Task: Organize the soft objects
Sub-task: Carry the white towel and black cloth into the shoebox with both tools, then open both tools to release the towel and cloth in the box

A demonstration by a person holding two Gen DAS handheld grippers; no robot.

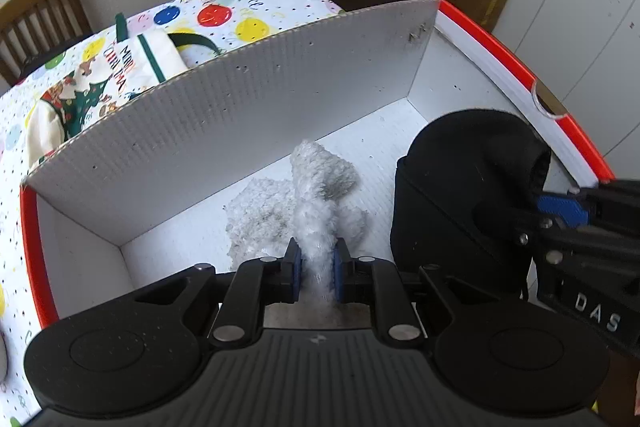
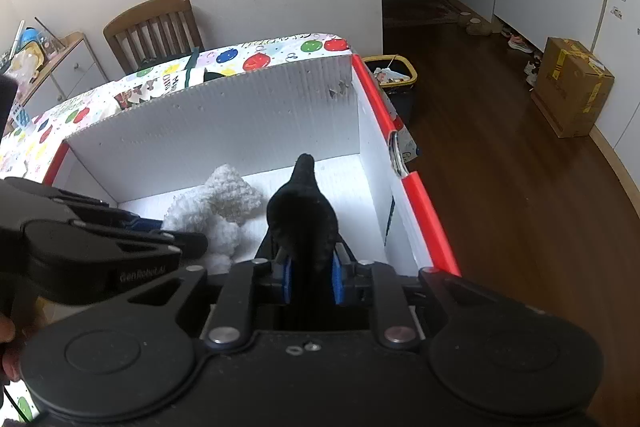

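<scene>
A white box with red rim [image 1: 240, 99] stands on the table; it also shows in the right wrist view [image 2: 248, 123]. My left gripper [image 1: 316, 263] is shut on a white fluffy soft item [image 1: 316, 187] that hangs down into the box; the item also shows in the right wrist view [image 2: 224, 203]. My right gripper [image 2: 310, 273] is shut on a black soft item [image 2: 302, 215], held inside the box at its right side. In the left wrist view the black item [image 1: 460, 195] sits right of the white one, with the right gripper [image 1: 560, 209] on its right edge.
A cream Christmas tote bag [image 1: 104, 79] lies on the balloon-print tablecloth [image 1: 248, 11] behind the box. A wooden chair [image 2: 156, 27] stands at the table's far side. A cardboard box [image 2: 572, 87] and a small bin [image 2: 394, 71] are on the wooden floor to the right.
</scene>
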